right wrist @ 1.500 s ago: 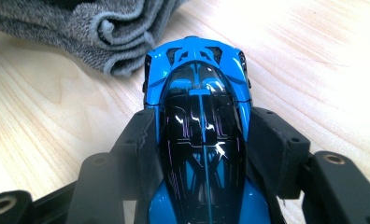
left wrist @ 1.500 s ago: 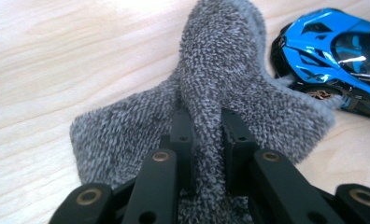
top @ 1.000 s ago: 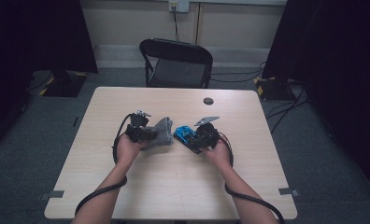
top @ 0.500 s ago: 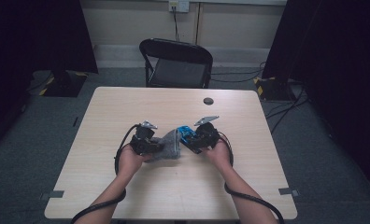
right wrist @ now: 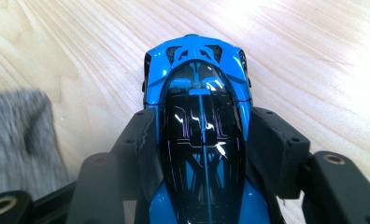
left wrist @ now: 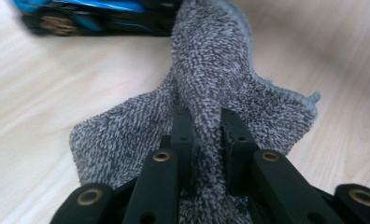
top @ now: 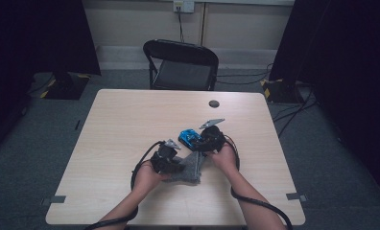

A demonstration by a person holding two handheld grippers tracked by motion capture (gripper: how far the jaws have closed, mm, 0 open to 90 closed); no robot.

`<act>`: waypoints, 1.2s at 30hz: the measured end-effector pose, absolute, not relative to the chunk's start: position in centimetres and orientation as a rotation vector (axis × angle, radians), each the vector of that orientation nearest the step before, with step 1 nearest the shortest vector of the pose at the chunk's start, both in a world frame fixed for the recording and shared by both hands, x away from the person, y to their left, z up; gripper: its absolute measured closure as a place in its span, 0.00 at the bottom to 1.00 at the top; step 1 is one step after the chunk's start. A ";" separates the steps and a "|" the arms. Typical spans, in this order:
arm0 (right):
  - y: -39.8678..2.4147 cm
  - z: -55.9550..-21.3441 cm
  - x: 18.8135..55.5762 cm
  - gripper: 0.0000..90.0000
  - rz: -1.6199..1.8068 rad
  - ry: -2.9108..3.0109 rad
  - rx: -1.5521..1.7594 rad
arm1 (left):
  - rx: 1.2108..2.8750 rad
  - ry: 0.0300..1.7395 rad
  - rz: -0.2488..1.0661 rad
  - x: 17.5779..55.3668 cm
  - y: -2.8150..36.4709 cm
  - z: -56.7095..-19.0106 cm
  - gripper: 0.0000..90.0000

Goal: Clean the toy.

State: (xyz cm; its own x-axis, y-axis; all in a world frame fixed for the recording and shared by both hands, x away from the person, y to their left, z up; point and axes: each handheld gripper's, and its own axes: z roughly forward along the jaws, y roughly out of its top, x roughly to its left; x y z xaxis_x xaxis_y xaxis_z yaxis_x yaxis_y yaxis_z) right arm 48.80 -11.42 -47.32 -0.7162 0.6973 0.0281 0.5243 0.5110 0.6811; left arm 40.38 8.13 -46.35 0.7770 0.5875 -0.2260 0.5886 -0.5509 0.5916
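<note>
Terry cloth: grey towel (left wrist: 211,93) pinched in a raised fold by left gripper (left wrist: 205,135), jaws nearly closed on it, prob. so it can be dragged or wiped.
Right jaws: right gripper (right wrist: 202,140) about half open, pads clamped on both flanks of blue toy car (right wrist: 199,107), likely steadying it for the cloth.
Place: car on table (top: 130,120) near centre, towel just beside it, toward the person.
High view: both hands, chair (top: 181,62), small dark disc (top: 214,103) (maybe a cap).
Gripper views: pile texture, car's glossy black roof.
</note>
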 end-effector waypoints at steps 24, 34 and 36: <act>-11.5 -47.4 48.7 0.48 1.016 2.495 1.030 | 2.273 1.005 0.050 44.8 8.1 -47.2 0.86; -11.5 -47.4 48.7 0.48 1.018 2.496 1.026 | 2.250 1.081 0.103 46.4 9.6 -47.2 0.86; -11.5 -47.4 48.7 0.48 1.019 2.496 1.026 | 2.251 1.090 0.121 46.6 9.7 -47.1 0.86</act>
